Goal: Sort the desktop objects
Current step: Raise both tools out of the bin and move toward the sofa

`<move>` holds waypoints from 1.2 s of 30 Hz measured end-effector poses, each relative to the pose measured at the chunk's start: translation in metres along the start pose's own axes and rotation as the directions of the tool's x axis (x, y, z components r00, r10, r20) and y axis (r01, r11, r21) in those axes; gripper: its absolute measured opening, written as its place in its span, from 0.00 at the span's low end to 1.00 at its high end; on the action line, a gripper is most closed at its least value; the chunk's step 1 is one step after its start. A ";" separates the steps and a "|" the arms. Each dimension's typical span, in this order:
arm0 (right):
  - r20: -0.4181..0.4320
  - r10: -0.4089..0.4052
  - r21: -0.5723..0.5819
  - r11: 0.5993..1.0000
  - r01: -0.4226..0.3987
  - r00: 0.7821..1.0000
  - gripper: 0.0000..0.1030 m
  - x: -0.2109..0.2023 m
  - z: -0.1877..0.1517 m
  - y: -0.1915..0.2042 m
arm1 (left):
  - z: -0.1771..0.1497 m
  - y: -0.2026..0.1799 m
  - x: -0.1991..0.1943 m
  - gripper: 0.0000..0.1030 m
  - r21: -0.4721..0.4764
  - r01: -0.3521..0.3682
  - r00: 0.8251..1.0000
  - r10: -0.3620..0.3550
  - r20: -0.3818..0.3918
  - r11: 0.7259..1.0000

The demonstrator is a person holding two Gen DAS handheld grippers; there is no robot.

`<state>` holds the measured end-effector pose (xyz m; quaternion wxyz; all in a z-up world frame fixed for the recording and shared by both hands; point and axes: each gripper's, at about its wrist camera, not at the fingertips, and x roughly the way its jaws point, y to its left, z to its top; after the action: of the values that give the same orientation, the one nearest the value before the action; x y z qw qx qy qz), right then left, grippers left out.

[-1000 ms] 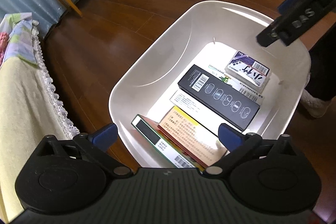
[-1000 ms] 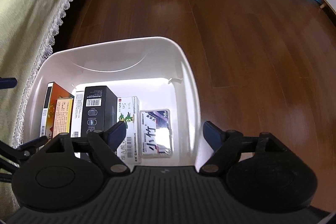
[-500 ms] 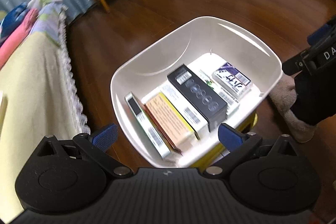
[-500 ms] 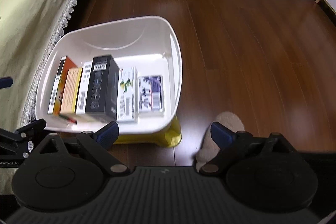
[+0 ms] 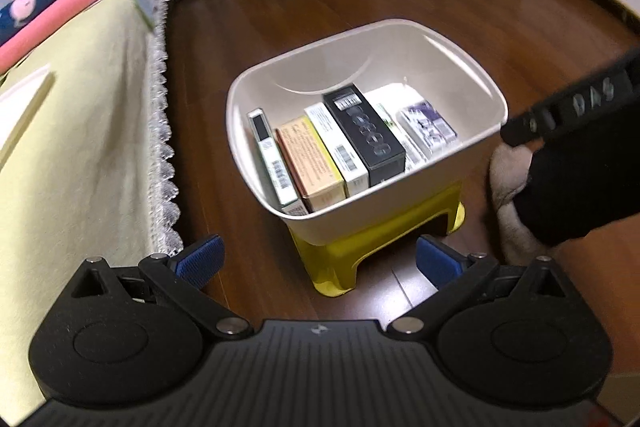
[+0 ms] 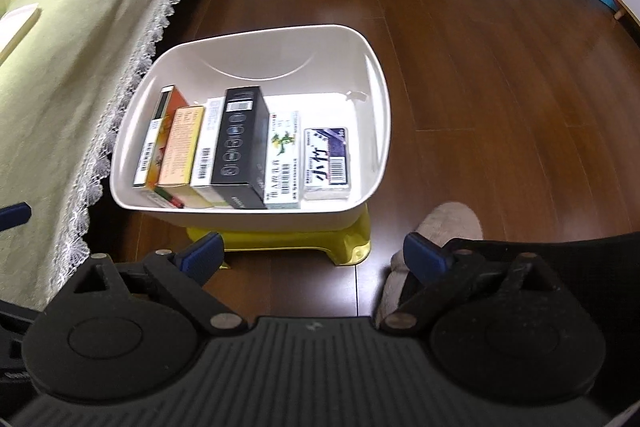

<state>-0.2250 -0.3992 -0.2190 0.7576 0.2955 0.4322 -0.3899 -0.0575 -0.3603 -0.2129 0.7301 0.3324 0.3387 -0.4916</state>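
Both our hand-held grippers, left and right, hang released and empty, so bumping the bin could tip it off its little yellow stool.

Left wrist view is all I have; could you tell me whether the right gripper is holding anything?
Observer: No, the right gripper is open and empty, on the near side of the white bin.
Operator: Thank you. Which box lies just right of the black box? It is mostly hidden for me.
Observer: A white box with a green plant print, between the black box and the small purple-and-white box.
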 end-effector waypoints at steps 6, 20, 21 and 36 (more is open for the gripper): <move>0.015 0.018 -0.015 1.000 -0.018 1.000 0.93 -0.021 0.003 0.007 | 0.006 0.015 -0.032 0.99 -0.096 -0.015 0.999 0.018 0.029 0.995; 0.031 0.054 -0.033 0.998 -0.053 0.998 0.93 -0.050 0.022 0.014 | 0.014 0.021 -0.057 0.99 -0.163 -0.020 0.998 0.028 0.052 0.986; 0.032 0.057 -0.034 0.998 -0.056 0.998 0.93 -0.051 0.023 0.015 | 0.014 0.023 -0.059 0.99 -0.166 -0.023 0.998 0.033 0.053 0.986; 0.047 0.264 -0.083 0.962 -0.260 0.963 0.94 -0.062 0.041 0.085 | 0.001 0.121 -0.098 0.99 -0.227 -0.166 0.980 0.186 0.071 0.960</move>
<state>-0.1552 -0.3664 -0.1358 0.8253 0.3097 0.3817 -0.2780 0.0287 -0.2768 -0.1137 0.8179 0.2557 0.3263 -0.3990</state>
